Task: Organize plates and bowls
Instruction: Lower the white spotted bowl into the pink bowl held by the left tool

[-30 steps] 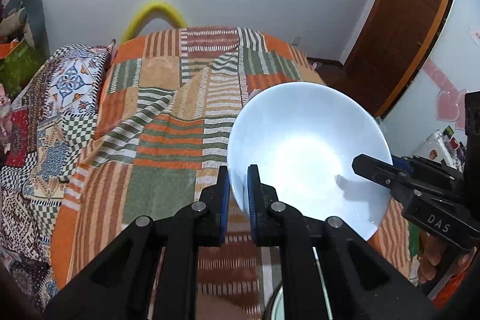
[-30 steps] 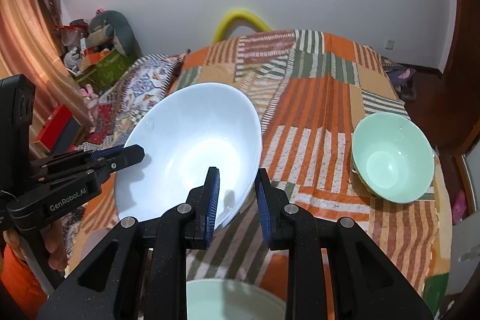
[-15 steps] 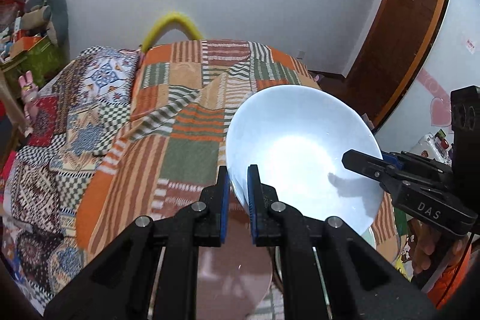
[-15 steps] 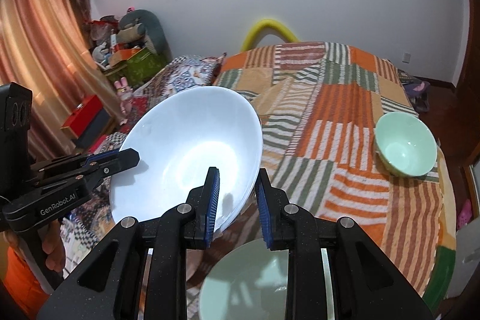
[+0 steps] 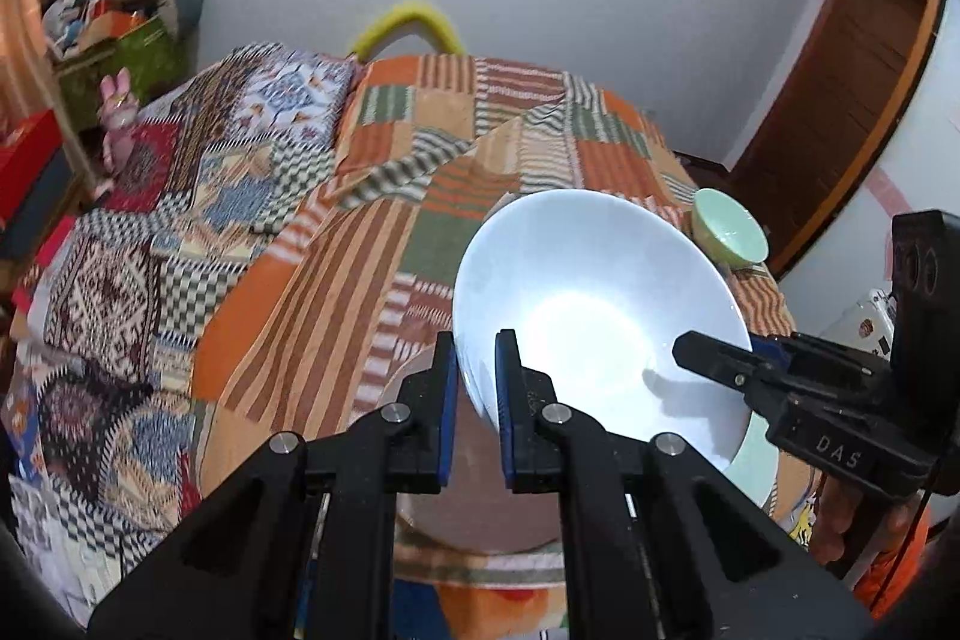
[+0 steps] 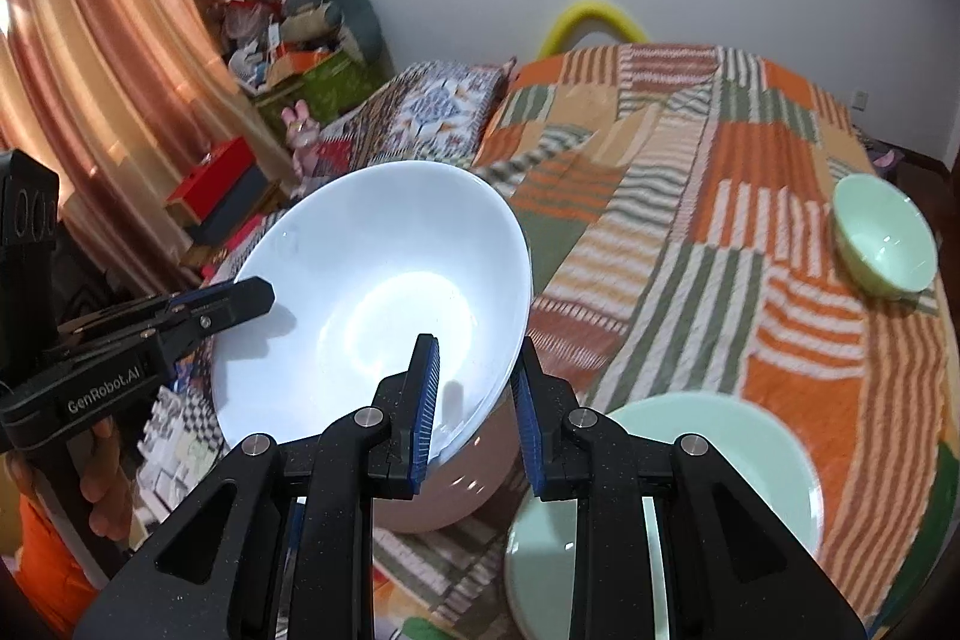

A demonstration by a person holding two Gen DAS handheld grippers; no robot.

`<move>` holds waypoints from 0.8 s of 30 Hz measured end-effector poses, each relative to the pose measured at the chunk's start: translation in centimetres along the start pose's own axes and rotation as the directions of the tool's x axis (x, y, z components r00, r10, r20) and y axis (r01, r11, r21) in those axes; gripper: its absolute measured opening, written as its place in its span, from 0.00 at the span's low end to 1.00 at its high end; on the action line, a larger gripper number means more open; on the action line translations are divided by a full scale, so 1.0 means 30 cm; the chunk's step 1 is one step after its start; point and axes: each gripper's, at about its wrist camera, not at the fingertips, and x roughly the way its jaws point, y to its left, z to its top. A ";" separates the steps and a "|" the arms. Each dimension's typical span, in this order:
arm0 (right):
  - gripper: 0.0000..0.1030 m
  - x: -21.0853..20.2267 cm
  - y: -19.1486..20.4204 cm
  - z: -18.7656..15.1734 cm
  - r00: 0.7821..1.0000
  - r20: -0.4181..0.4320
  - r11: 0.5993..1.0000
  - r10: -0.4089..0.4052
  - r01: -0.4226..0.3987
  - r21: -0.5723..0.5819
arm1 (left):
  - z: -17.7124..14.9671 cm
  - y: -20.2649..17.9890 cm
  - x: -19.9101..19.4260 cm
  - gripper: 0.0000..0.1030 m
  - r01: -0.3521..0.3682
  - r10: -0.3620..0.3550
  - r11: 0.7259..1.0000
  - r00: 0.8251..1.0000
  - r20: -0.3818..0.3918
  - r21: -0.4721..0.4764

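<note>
Left gripper point(image 5: 477, 400): black plastic, two angled arms ending in flat fingers point(image 5: 445, 400) faced with blue ribbed pads, and a round silver screw at each joint. Seen from the other side, its body bears white lettering "GenRobot.AI". Right gripper point(image 6: 474, 406): the same black build, blue pads and silver screws; its side reads "DAS" in raised letters. An orange sleeve point(image 6: 36, 550) shows below the hand point(image 6: 102, 478) gripping the handle.

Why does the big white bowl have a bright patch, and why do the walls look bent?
Left wrist view: room light glares off the glossy white bowl, tong shadow beside it. Right wrist view: same glare; the fisheye lens bows the pink curtain and darkens the corners.
</note>
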 end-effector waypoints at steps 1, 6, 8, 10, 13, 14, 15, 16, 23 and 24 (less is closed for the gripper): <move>0.22 0.003 0.008 -0.013 1.000 -0.007 1.000 0.004 -0.004 0.000 | -0.010 0.010 0.002 0.10 -0.003 0.003 1.000 1.000 -0.005 -0.006; 0.22 0.044 0.034 -0.050 0.999 -0.043 1.000 0.017 -0.016 0.004 | -0.057 0.047 0.021 0.10 -0.027 0.026 1.000 0.999 -0.032 -0.015; 0.22 0.051 0.042 -0.063 0.998 -0.053 1.000 0.018 -0.018 0.005 | -0.074 0.055 0.033 0.10 -0.036 0.036 0.999 0.998 -0.043 -0.011; 0.22 0.065 0.041 -0.072 0.998 -0.066 1.000 0.017 -0.016 0.008 | -0.094 0.063 0.049 0.10 -0.038 0.037 0.999 0.998 -0.056 -0.015; 0.22 0.084 0.043 -0.088 0.996 -0.085 1.000 0.008 -0.007 0.009 | -0.120 0.078 0.082 0.10 -0.040 0.038 0.999 0.996 -0.082 -0.024; 0.22 0.090 0.046 -0.093 0.996 -0.093 1.000 0.005 -0.004 0.009 | -0.129 0.082 0.096 0.10 -0.045 0.042 0.999 0.995 -0.092 -0.026; 0.22 0.099 0.045 -0.100 0.995 -0.101 1.000 0.001 0.000 0.008 | -0.139 0.085 0.108 0.10 -0.049 0.046 0.998 0.994 -0.101 -0.027; 0.22 0.105 0.047 -0.105 0.994 -0.107 1.000 -0.002 0.003 0.007 | -0.147 0.090 0.120 0.10 -0.051 0.048 0.998 0.993 -0.110 -0.029; 0.22 0.149 0.051 -0.128 0.989 -0.146 1.000 -0.016 0.016 -0.001 | -0.180 0.122 0.181 0.10 -0.057 0.048 0.997 0.987 -0.151 -0.053; 0.22 0.155 0.051 -0.131 0.989 -0.150 1.000 -0.017 0.017 0.000 | -0.183 0.126 0.189 0.10 -0.059 0.049 0.997 0.986 -0.158 -0.054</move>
